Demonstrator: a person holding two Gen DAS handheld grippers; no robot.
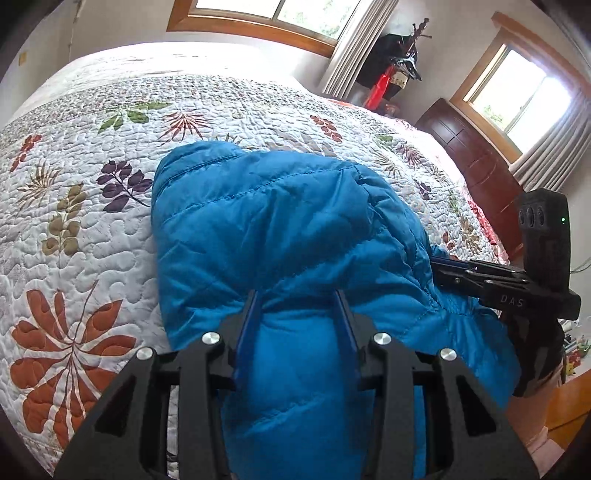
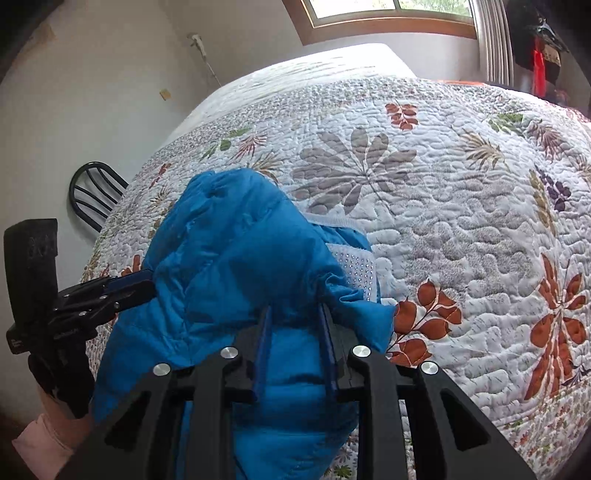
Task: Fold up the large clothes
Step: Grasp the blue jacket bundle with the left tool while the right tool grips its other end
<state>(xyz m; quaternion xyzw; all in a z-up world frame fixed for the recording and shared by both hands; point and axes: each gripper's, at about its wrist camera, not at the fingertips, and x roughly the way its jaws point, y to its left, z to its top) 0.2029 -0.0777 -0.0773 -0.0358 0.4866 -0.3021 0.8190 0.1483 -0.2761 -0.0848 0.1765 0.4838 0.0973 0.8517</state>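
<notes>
**Jacket bunched on the near edge of the bed, both grippers clamped on it**

Jacket (image 1: 280, 229) is a blue quilted puffer, and it sits in a puffy heap on the near part of the floral bedspread (image 1: 74, 192), rising toward me between my two tools. I have my left gripper (image 1: 297, 299) closed on a thick fold at its near left side; the blue fingers (image 1: 249, 325) sink into the padding with fabric bulging between them. My right gripper (image 2: 295, 314) is closed more narrowly on a fold at the near right side, just beside a white mesh lining patch (image 2: 356, 266) that shows where the jacket has turned open.

I judge this garment to be light, soft and springy. The filling compresses under the fingers and will likely push back, so folds may puff open again. The shell looks smooth and shiny, so I expect it to be slippery; a shallow pinch on one layer could slide out. Stitched seams and the hem seem the surest places to take hold, since the quilting lines give the fingers something firmer. Nothing here is fragile. Far across the bed stand a window (image 1: 280, 14) and curtains (image 1: 354, 48), well clear of the work.
</notes>
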